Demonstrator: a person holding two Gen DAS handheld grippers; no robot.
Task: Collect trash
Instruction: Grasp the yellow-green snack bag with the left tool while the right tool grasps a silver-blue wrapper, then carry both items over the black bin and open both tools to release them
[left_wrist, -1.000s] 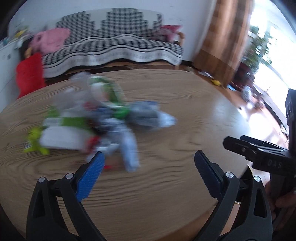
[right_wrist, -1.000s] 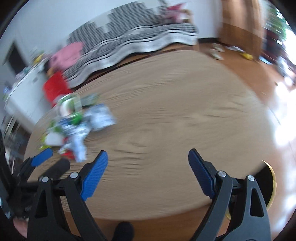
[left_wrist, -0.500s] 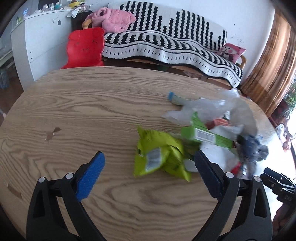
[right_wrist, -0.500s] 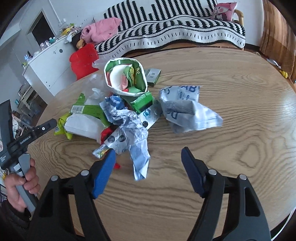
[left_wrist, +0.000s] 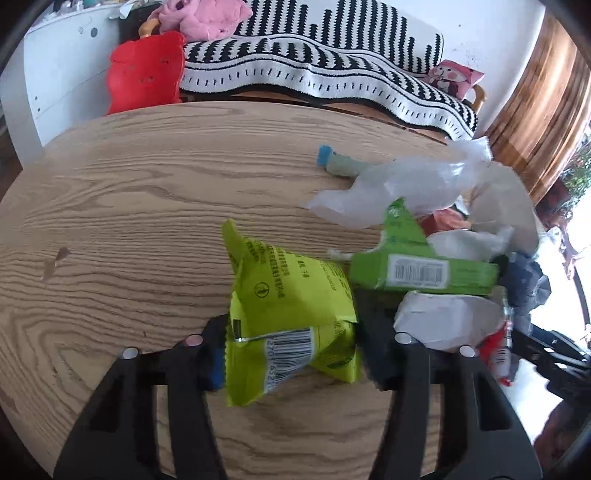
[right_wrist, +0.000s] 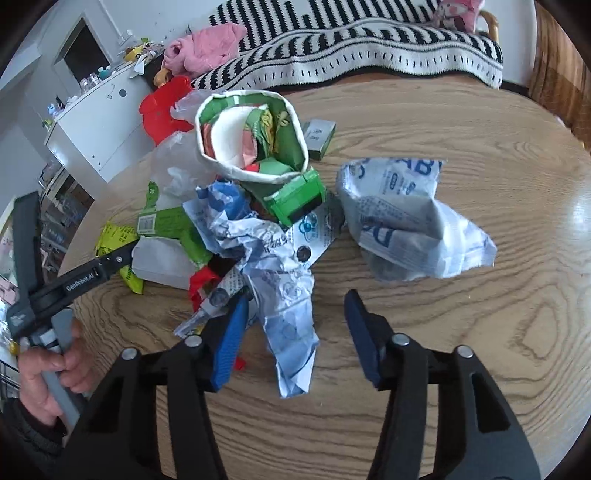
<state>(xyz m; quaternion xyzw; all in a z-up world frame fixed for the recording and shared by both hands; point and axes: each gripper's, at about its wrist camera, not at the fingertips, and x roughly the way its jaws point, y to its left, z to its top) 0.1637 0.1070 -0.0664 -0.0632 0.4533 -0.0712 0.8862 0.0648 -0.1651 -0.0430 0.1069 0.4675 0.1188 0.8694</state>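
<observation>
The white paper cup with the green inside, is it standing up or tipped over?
Tipped over. The white paper cup with the green inside lies sideways on the trash pile, its round mouth facing the camera, wrappers showing inside.

A round wooden table (right_wrist: 461, 387) carries a heap of trash: a lime snack bag (left_wrist: 291, 306), a green carton (left_wrist: 424, 273), crumpled blue-and-white wrappers (right_wrist: 406, 221), a clear plastic bag (left_wrist: 399, 188)

Left claw: my left gripper (left_wrist: 291, 354) is closing, the lime snack bag (left_wrist: 291, 310) now between its jaws.
Right claw: my right gripper (right_wrist: 295, 332) is closing, now around the crumpled blue-white wrapper (right_wrist: 284, 306).
</observation>
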